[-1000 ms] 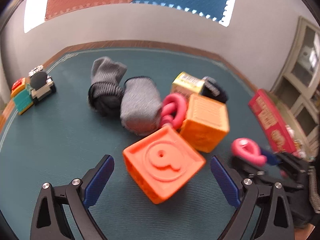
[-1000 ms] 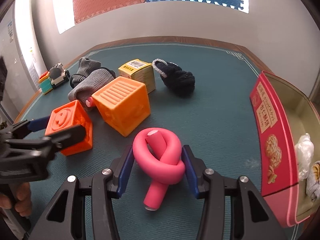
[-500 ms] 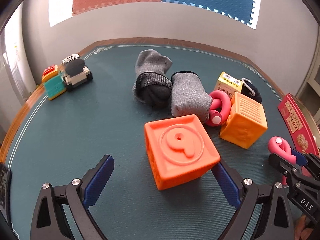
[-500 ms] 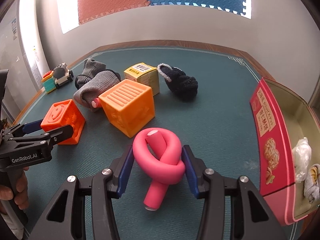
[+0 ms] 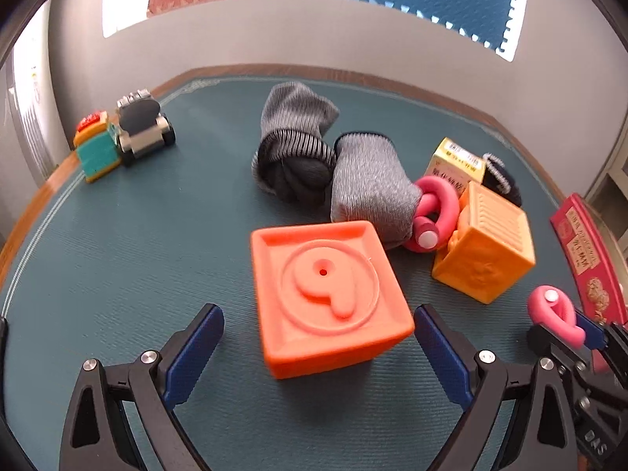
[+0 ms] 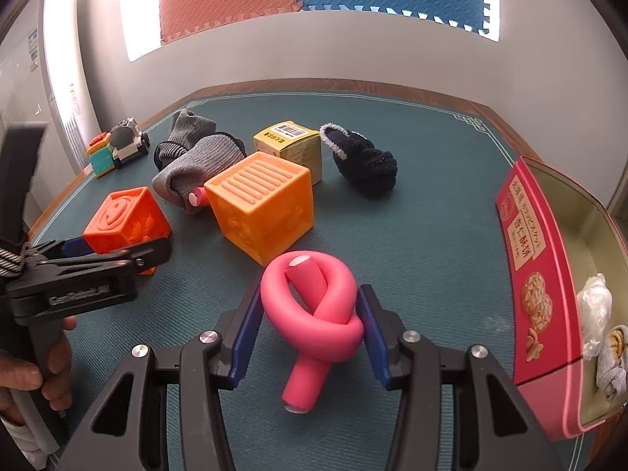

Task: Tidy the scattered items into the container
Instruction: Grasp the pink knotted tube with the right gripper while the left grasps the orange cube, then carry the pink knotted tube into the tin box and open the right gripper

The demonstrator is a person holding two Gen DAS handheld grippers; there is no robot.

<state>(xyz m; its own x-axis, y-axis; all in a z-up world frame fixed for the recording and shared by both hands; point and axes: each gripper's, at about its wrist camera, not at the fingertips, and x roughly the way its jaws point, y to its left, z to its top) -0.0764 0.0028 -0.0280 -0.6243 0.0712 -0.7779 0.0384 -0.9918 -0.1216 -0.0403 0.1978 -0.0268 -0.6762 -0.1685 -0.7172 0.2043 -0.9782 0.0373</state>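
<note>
My left gripper (image 5: 316,316) is open, with its blue fingers on either side of a red-orange cube (image 5: 325,294) that rests on the green mat; a gap shows on the left side. My right gripper (image 6: 310,298) is shut on a knotted pink foam tube (image 6: 310,314), held just above the mat. The red biscuit tin (image 6: 526,274) stands open to its right, with a white wrapper (image 6: 596,306) and a grey sock (image 6: 610,373) inside. In the left wrist view the right gripper (image 5: 569,325) and the tin (image 5: 585,259) are at the far right.
A lighter orange cube (image 6: 263,200), a yellow box (image 6: 290,145), a dark slipper sock (image 6: 365,161), grey socks (image 5: 298,149) and a second pink tube (image 5: 435,212) crowd the mat's middle. A toy car (image 5: 137,129) and a teal block (image 5: 98,153) sit at the far left edge.
My left gripper has swung and advanced, so the red-orange cube now lies between its fingers. My right gripper has kept the pink tube and barely moved.
</note>
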